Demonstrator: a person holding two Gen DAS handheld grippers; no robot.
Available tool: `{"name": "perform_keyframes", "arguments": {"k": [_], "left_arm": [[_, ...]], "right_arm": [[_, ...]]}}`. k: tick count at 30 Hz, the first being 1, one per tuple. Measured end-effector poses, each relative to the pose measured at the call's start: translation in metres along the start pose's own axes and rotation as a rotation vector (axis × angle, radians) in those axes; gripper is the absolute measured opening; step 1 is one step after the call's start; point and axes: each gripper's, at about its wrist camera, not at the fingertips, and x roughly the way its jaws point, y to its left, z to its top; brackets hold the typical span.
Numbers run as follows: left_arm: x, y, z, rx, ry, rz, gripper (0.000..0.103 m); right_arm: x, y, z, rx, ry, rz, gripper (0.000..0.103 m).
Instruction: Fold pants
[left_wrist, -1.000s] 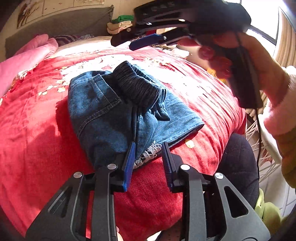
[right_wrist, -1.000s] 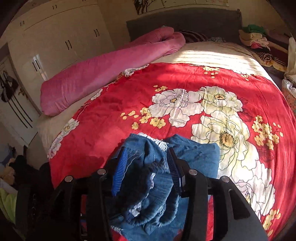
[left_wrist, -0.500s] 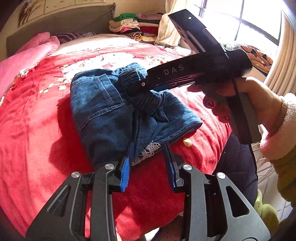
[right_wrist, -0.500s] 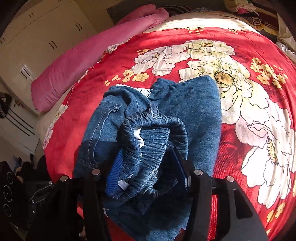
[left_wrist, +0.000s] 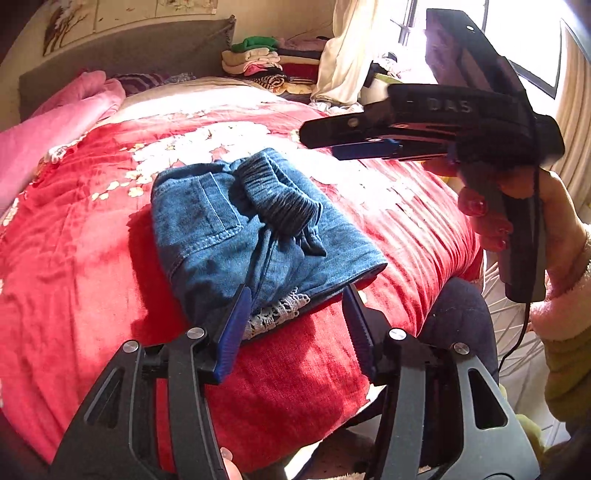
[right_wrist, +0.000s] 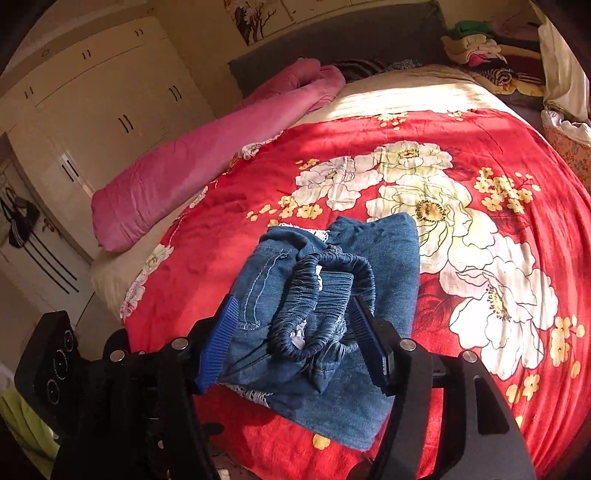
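The blue denim pants (left_wrist: 258, 236) lie folded into a small bundle on the red flowered bedspread (left_wrist: 74, 277), elastic waistband bunched on top, white lace hem at the near edge. They also show in the right wrist view (right_wrist: 332, 295). My left gripper (left_wrist: 295, 325) is open and empty, just short of the lace hem. My right gripper (right_wrist: 291, 343) is open and empty, raised above the waistband; in the left wrist view it (left_wrist: 321, 136) hangs over the bed to the right of the pants.
A pink rolled quilt (right_wrist: 207, 173) lies along the bed's far left side. Stacked folded clothes (left_wrist: 266, 62) sit by the headboard (left_wrist: 129, 48). A white wardrobe (right_wrist: 92, 110) stands at the left. The bed's near edge (left_wrist: 295, 424) is just below my left gripper.
My right gripper let go of the waistband, opened wider and lifted up and away from the pants. My left gripper opened wider. The waistband stays bunched on top.
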Motion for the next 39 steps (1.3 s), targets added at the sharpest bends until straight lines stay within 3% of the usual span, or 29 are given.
{"name": "perform_keyframes", "arguments": {"k": [4,6,11,19,25,34,39], "left_arm": [[-0.012,0.002,0.005,-0.004,-0.032,0.019,0.05],[-0.019,0.005,0.008,-0.012,-0.065,0.039,0.063],[-0.029,0.024,0.018,-0.053,-0.106,0.1,0.071],[-0.009,0.067,0.031,-0.172,-0.06,0.149,0.078],[0.02,0.088,0.039,-0.25,-0.003,0.15,0.081],[0.066,0.108,0.044,-0.349,0.089,0.104,0.082],[0.082,0.106,0.038,-0.344,0.117,0.102,0.082]], "right_arm": [[-0.026,-0.001,-0.001,0.003,-0.061,-0.018,0.069],[-0.037,-0.003,-0.004,0.012,-0.093,-0.032,0.075],[-0.05,-0.015,-0.016,0.047,-0.145,-0.09,0.08],[-0.029,-0.052,-0.034,0.15,-0.095,-0.129,0.081],[-0.011,-0.059,-0.038,0.147,-0.055,-0.171,0.081],[0.019,-0.074,-0.036,0.185,-0.001,-0.116,0.081],[0.044,-0.086,-0.034,0.23,0.04,-0.077,0.081]]}}
